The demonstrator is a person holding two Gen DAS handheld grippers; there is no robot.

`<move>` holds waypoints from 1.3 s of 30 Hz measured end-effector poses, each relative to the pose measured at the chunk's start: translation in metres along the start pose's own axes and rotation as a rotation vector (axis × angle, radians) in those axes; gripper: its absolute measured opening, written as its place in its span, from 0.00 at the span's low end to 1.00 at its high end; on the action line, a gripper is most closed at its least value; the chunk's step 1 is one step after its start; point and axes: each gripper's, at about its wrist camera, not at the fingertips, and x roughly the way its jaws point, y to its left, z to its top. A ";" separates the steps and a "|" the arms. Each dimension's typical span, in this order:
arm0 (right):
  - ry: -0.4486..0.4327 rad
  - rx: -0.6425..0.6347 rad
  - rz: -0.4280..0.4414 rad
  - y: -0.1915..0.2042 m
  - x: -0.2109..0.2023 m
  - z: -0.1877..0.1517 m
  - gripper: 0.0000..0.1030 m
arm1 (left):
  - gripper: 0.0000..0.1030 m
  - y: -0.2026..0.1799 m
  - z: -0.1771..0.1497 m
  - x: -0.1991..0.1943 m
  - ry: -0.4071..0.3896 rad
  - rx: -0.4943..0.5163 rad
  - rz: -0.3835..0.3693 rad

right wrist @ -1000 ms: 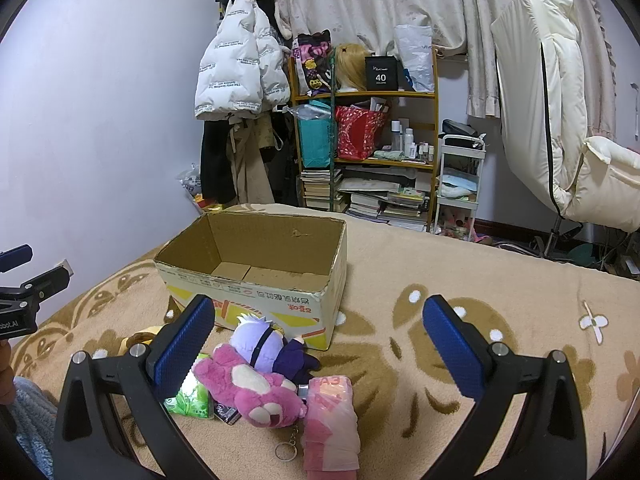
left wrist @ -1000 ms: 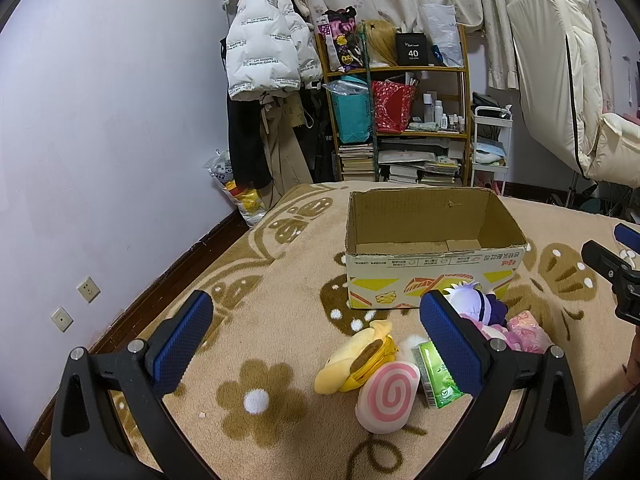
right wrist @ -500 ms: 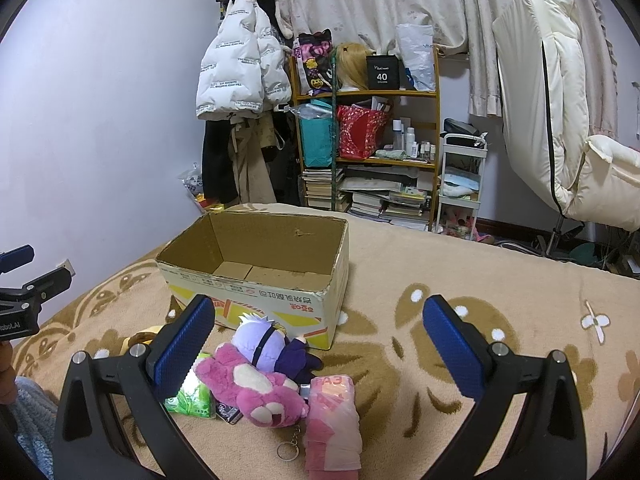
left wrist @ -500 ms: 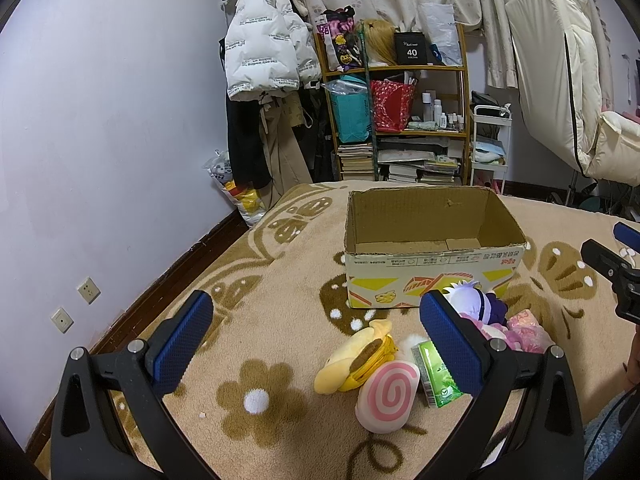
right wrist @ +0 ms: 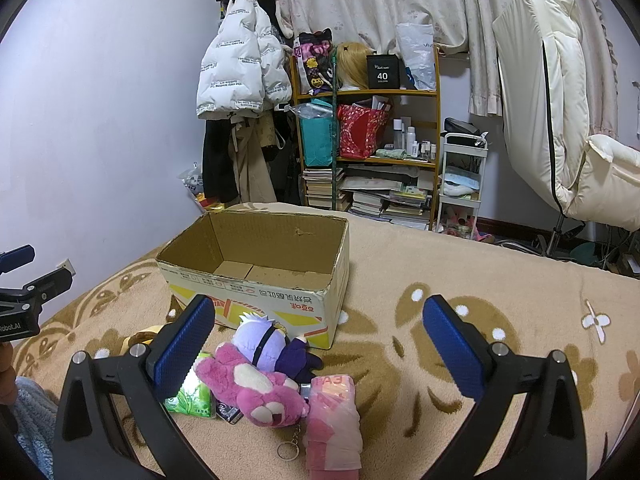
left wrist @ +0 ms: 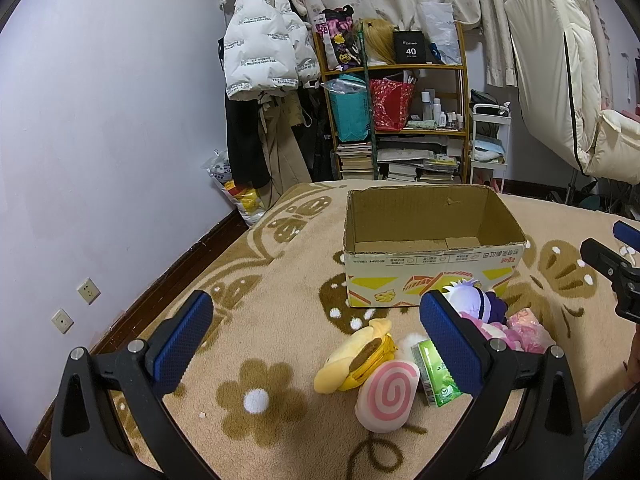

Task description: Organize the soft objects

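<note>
Across the far side of the room I see a cluttered bookshelf (right wrist: 366, 148) beside a white puffer jacket (left wrist: 264, 46) hung on the wall, with a cream recliner (right wrist: 560, 120) on the right running off the frame edge. Nearer, on the tan flower-patterned blanket (left wrist: 256, 320), sits the open cardboard box (left wrist: 432, 248), its floor bare where I can see it.

Just in front of the box lies the pile of soft things. From my right wrist view, the pink bear plush (right wrist: 256, 392) lies touching the purple-haired doll (right wrist: 268, 340), and a pink wrapped pack (right wrist: 334, 424) is at their right, its near end cut off. A green tissue pack (left wrist: 436, 372) is partly hidden behind a finger in both views. Left of it are the pink swirl cushion (left wrist: 386, 394) and the yellow duck plush (left wrist: 356, 360), the duck barely visible from the right side.

My left gripper (left wrist: 316, 344) hangs spread wide above the blanket, holding nothing; my right gripper (right wrist: 316, 344) is likewise wide and empty. Each camera catches only the tip of the other gripper. Compared with a second ago, nothing has visibly shifted; both grippers hold their place.
</note>
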 end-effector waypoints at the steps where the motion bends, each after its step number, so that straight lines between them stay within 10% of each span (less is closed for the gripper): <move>1: 0.000 0.000 -0.001 0.000 0.000 0.000 1.00 | 0.99 0.000 0.000 0.001 0.000 0.000 0.001; 39: 0.069 0.014 0.045 0.006 0.019 -0.006 1.00 | 0.99 -0.007 0.005 0.027 0.104 0.042 -0.014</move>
